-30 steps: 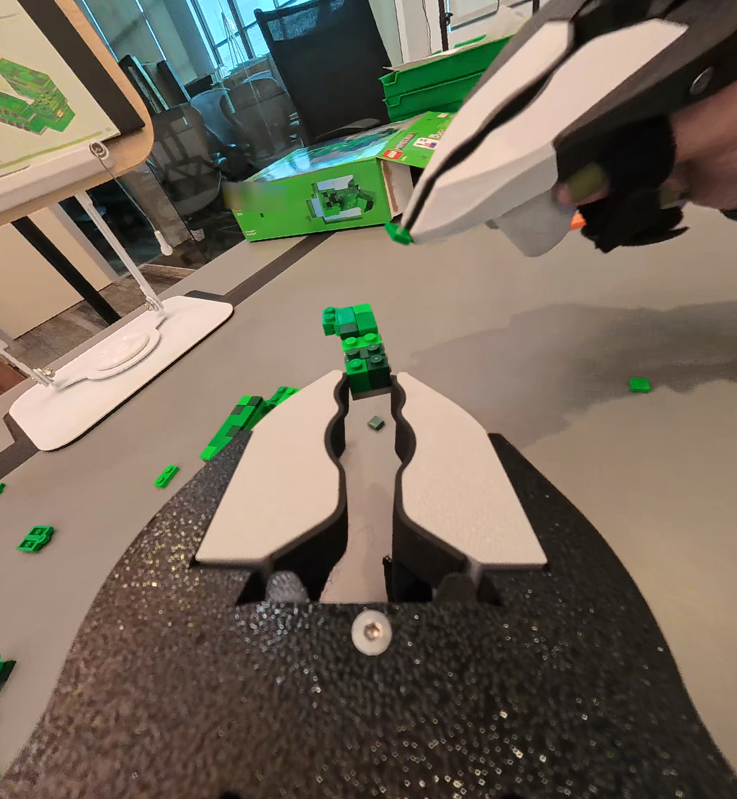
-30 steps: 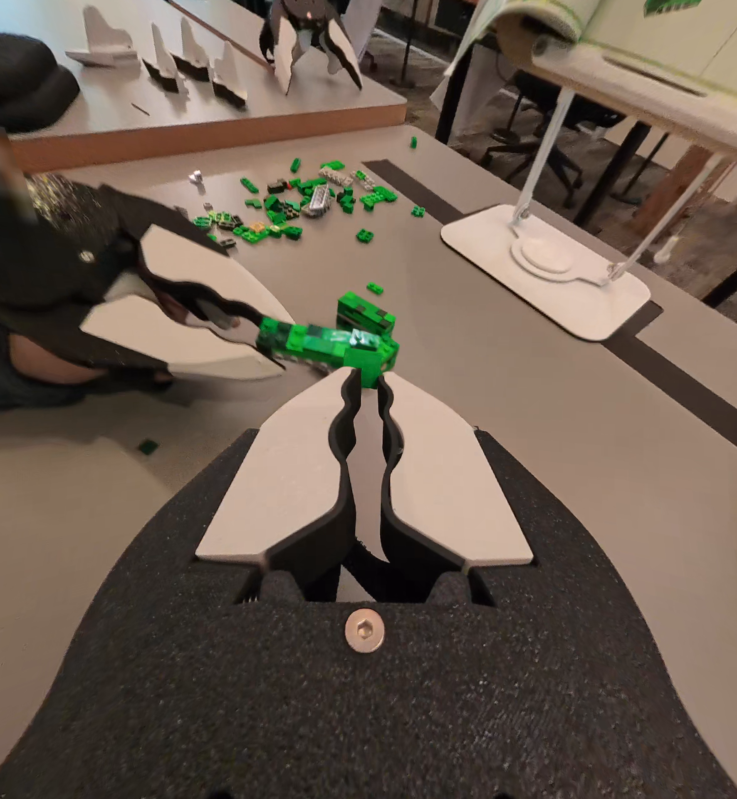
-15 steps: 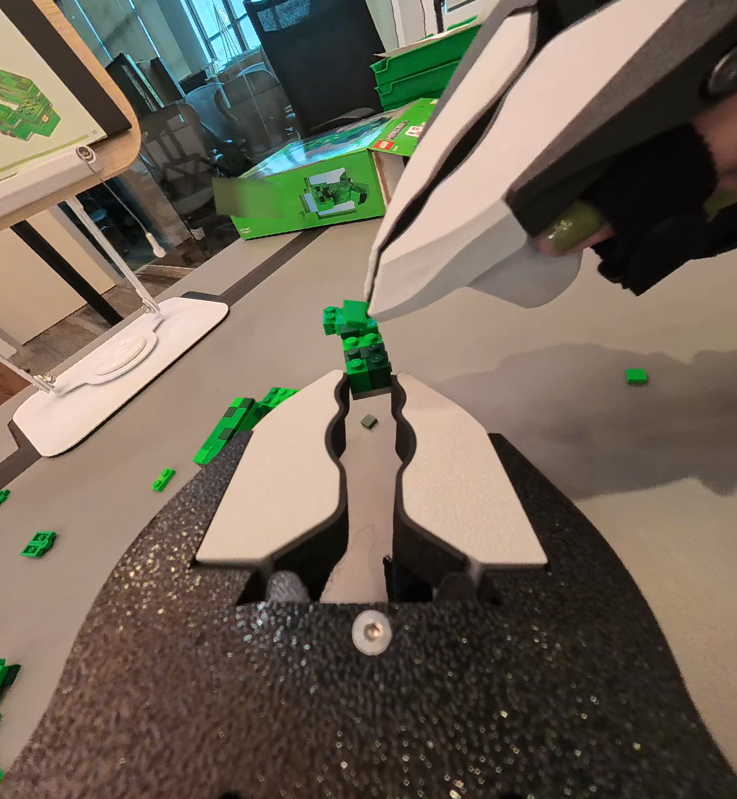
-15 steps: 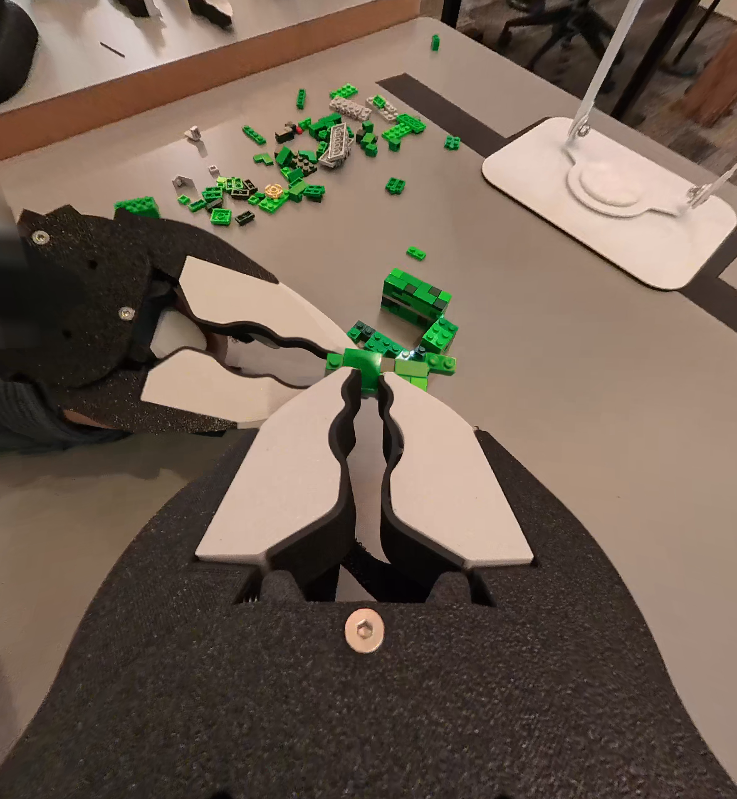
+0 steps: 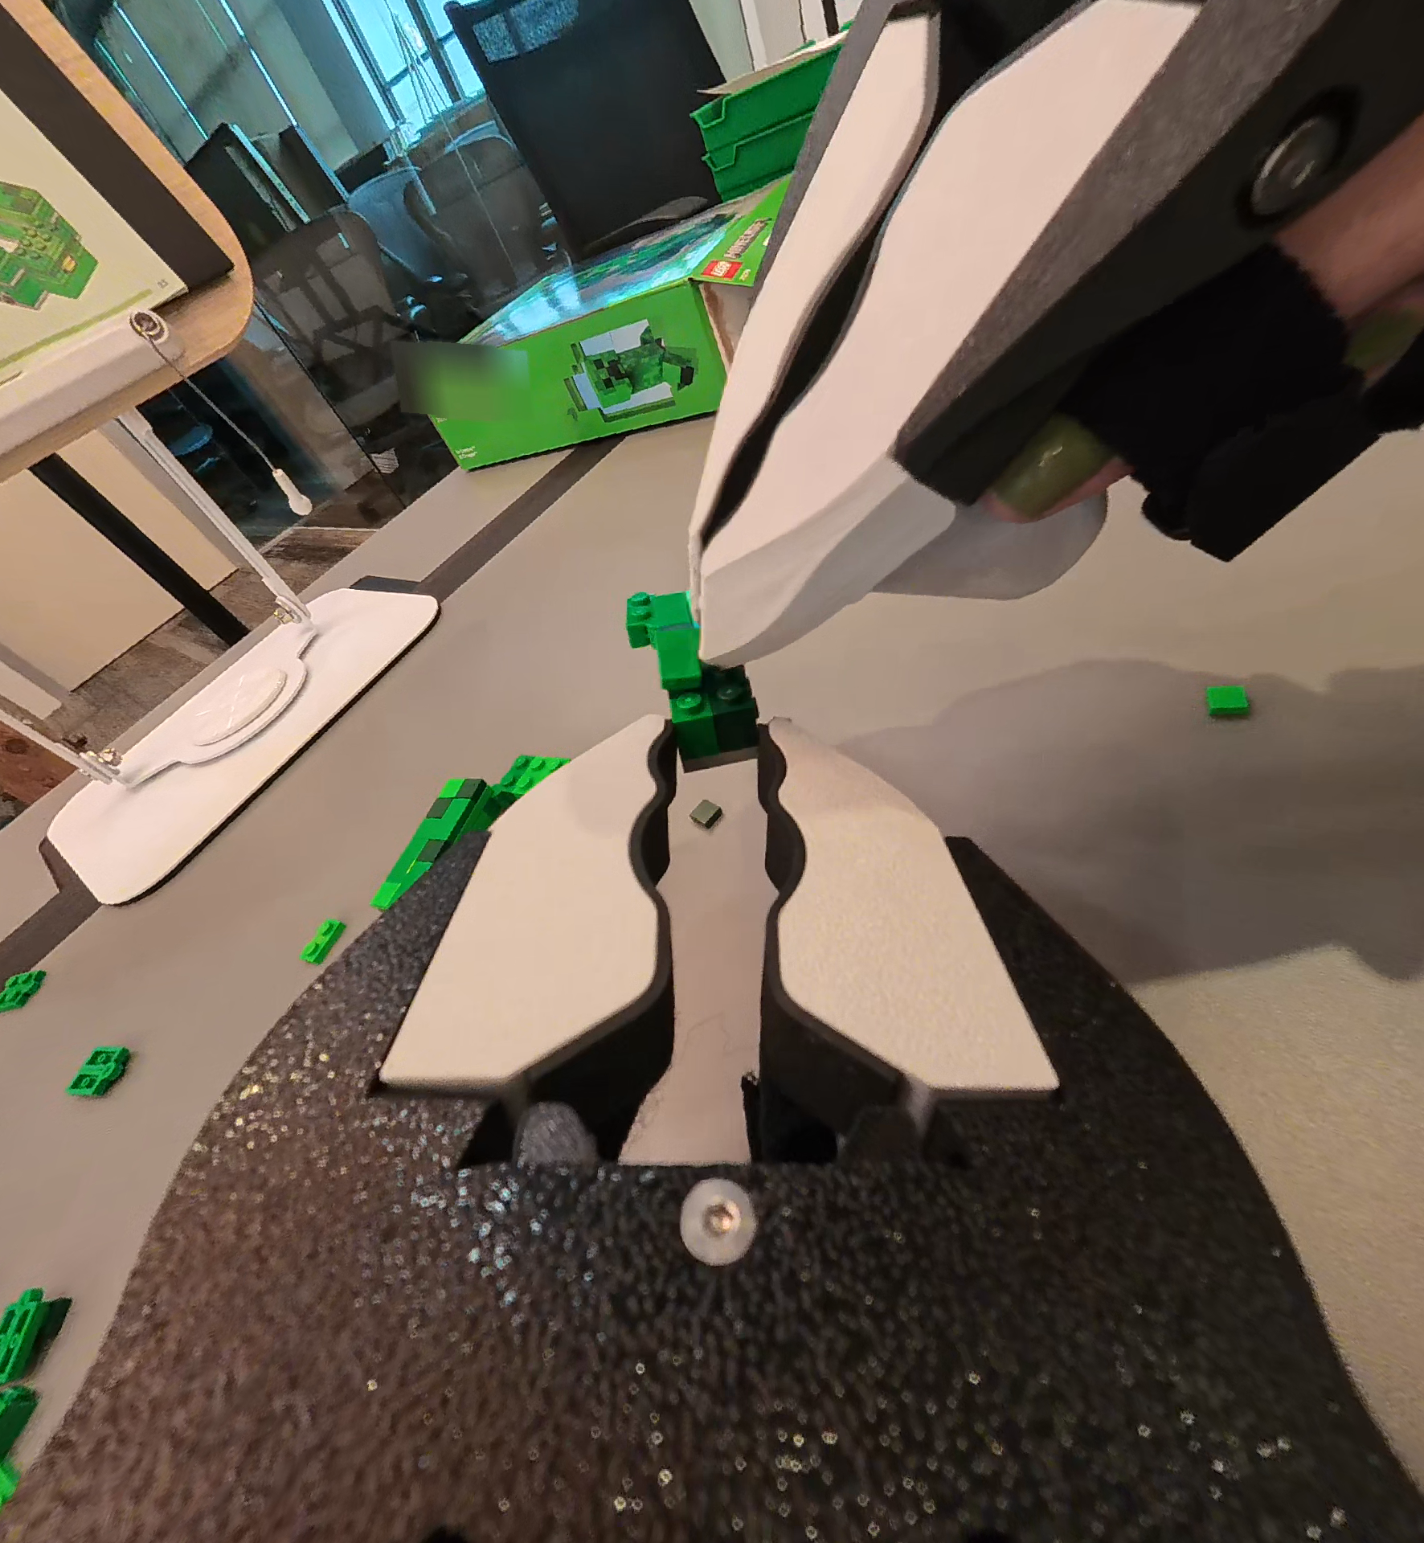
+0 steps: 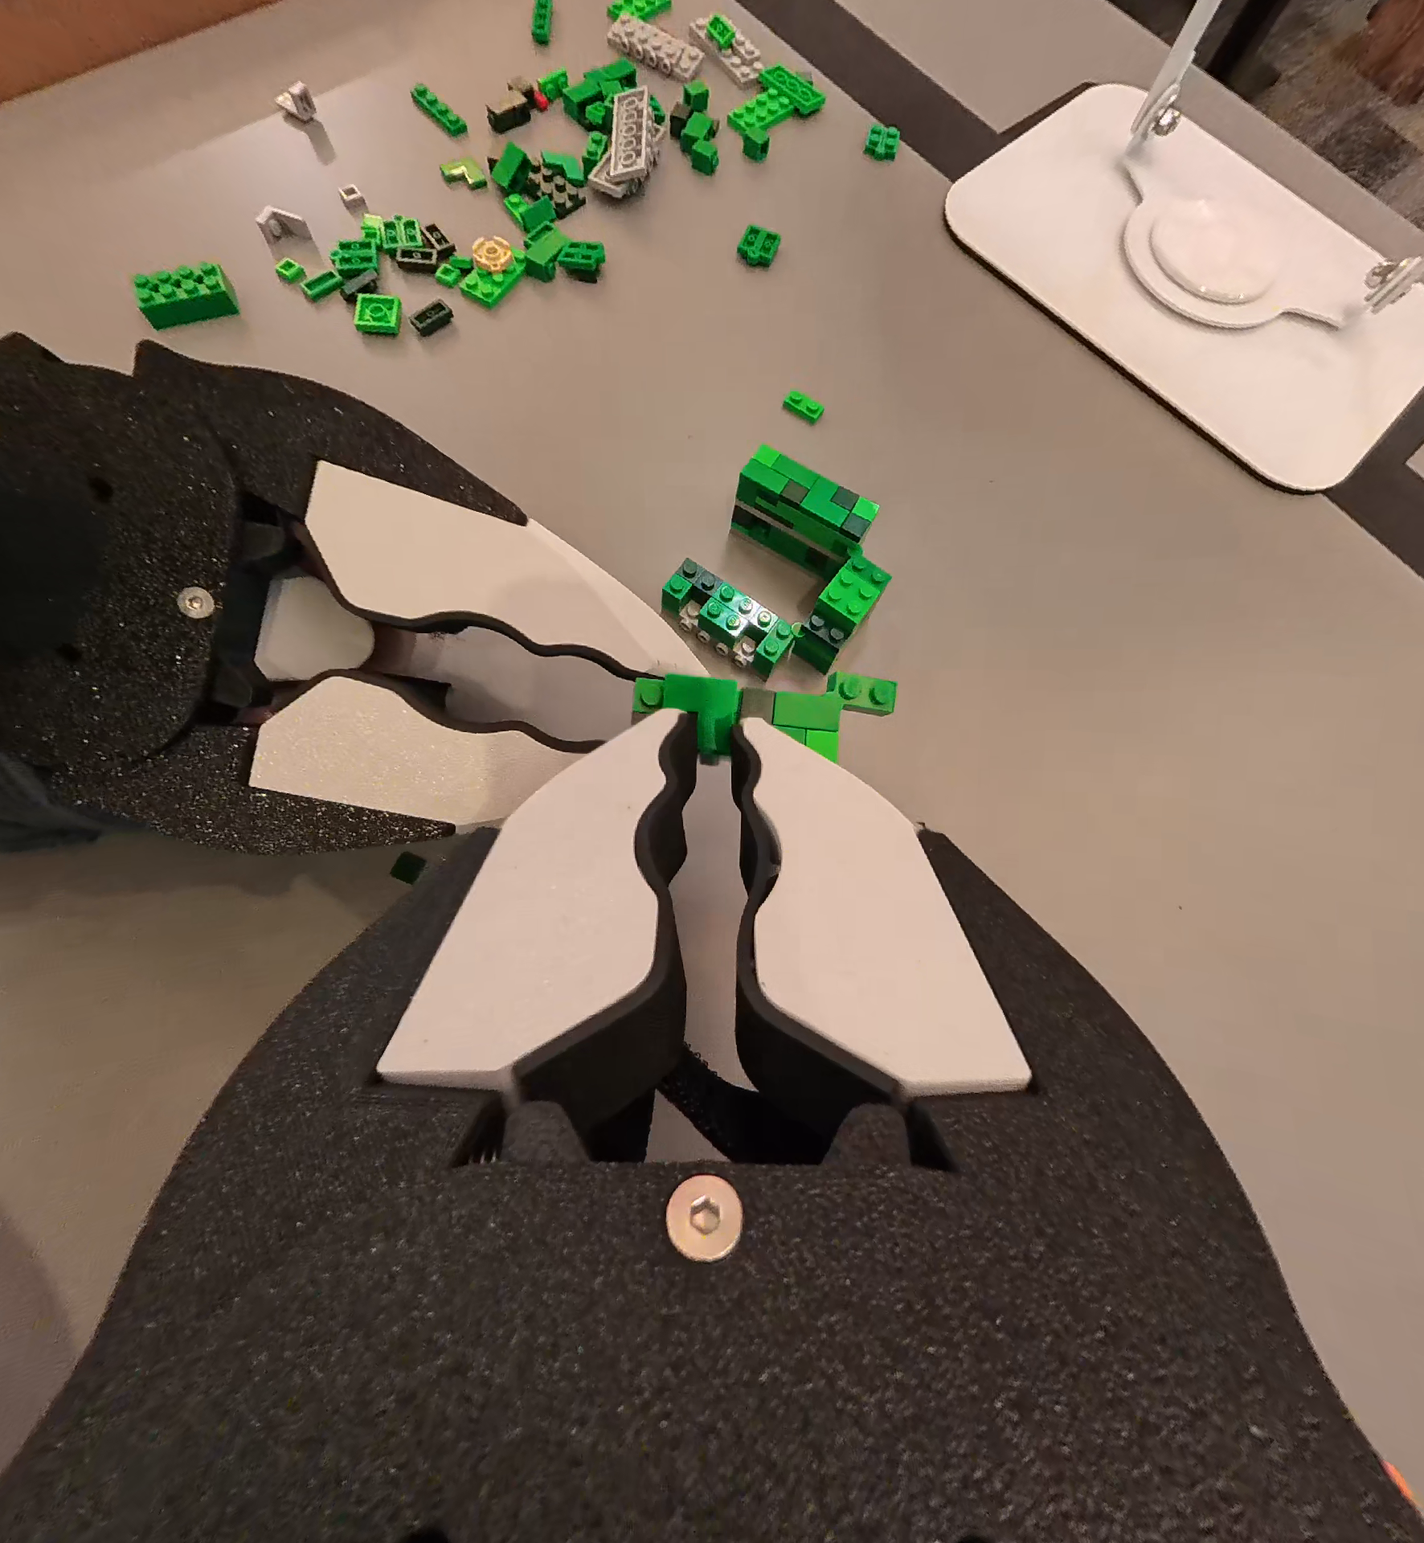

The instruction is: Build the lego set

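Green box point(image 5: 583, 376) partly behind right gripper point(image 5: 704, 647), side patch blurred

This looks like an office. Dark mesh office chairs point(image 5: 600, 125) stand behind a glass partition point(image 5: 341, 275), with windows beyond, and a long grey tabletop point(image 5: 1193, 835) fills the foreground.

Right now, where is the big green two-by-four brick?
In the right wrist view, the two-by-four brick lies upper left on the table, at the loose pile's left edge.
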{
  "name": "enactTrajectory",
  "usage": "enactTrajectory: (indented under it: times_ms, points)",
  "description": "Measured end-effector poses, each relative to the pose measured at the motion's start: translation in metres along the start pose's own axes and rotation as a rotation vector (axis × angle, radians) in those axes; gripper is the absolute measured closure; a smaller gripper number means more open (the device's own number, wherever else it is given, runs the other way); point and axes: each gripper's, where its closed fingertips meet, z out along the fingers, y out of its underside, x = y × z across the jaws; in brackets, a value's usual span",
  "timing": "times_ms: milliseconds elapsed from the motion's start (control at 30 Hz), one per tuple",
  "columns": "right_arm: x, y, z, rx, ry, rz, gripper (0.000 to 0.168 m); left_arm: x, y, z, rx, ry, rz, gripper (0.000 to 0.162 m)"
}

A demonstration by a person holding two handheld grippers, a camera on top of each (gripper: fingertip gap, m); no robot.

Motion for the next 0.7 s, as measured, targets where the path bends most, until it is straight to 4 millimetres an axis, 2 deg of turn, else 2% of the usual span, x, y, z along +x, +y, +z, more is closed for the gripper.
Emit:
enactTrajectory:
  times_ms: [533,633,700]
  points:
    - [0.002,-0.001,-0.003,-0.003,0.023,-0.030,0.150,0.000,0.000,-0.001,0.003,0.006,-0.003,0.144]
    - [0.004,-0.008,-0.012,0.075,0.036,-0.081,0.146,-0.001,-0.001,-0.001,0.006,0.011,-0.022,0.144]
    - [0.001,-0.016,-0.023,0.193,0.048,-0.210,0.142,-0.004,-0.002,-0.003,0.019,0.020,-0.057,0.144]
